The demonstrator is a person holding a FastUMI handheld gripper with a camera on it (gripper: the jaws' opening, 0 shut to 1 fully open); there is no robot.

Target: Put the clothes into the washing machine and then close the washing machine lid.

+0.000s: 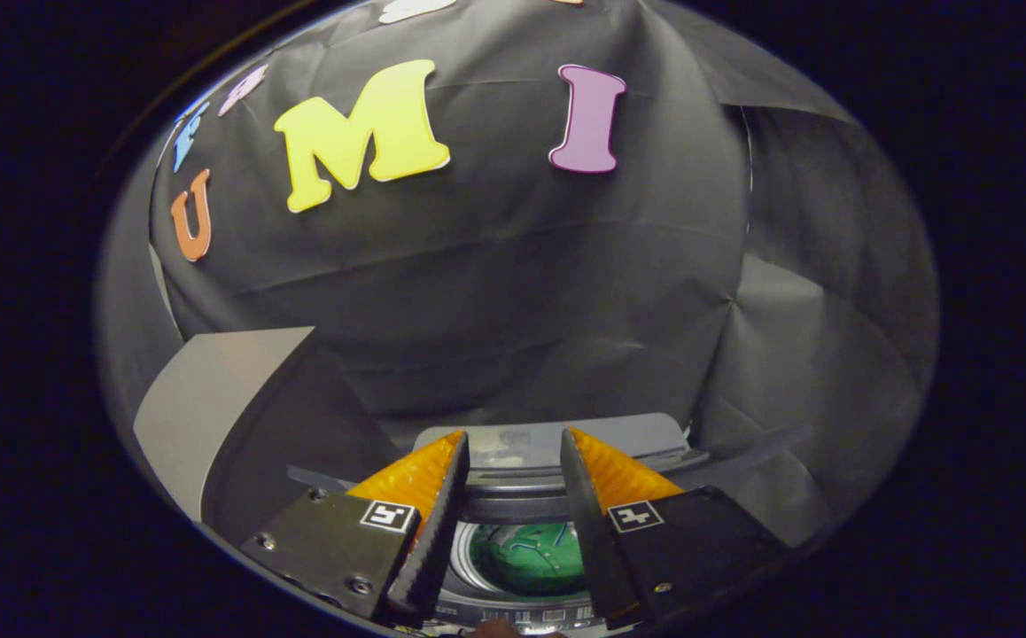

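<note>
A pale grey panel (212, 399) stands at the far left, leaning against the black cloth wall (513, 292) of the booth.

Next comes the left finger (429, 523) of the gripper (513, 532), with an orange wedge backing and a dark ribbed pad facing inward. A square marker sits on its black mount.

Between the two fingers lies the washing machine (513, 509), seen from above. Its round drum opening is ringed by a dark rim, and inside it rests the clothes (526, 558), a green garment with lighter markings, crumpled in the drum. Beyond the fingertips the grey lid (637, 436) stands raised at the back of the machine.

To the right is the right finger (588, 523), matching the left, with its own square marker.

The fingers stand apart and hold nothing; the drum shows through the gap between them.

Judged from this arrangement, the garment is already in the drum and the lid remains to be closed. The lid appears to be a rigid, smooth plastic panel hinged at the rear, probably light but slippery against the pads. A sound hold would be on its free front edge, pinched between the pads, or a push from behind its upper edge so that it swings down over the opening. The garment is soft and limp; should it need tucking in, a pinch on a raised fold would serve.
</note>
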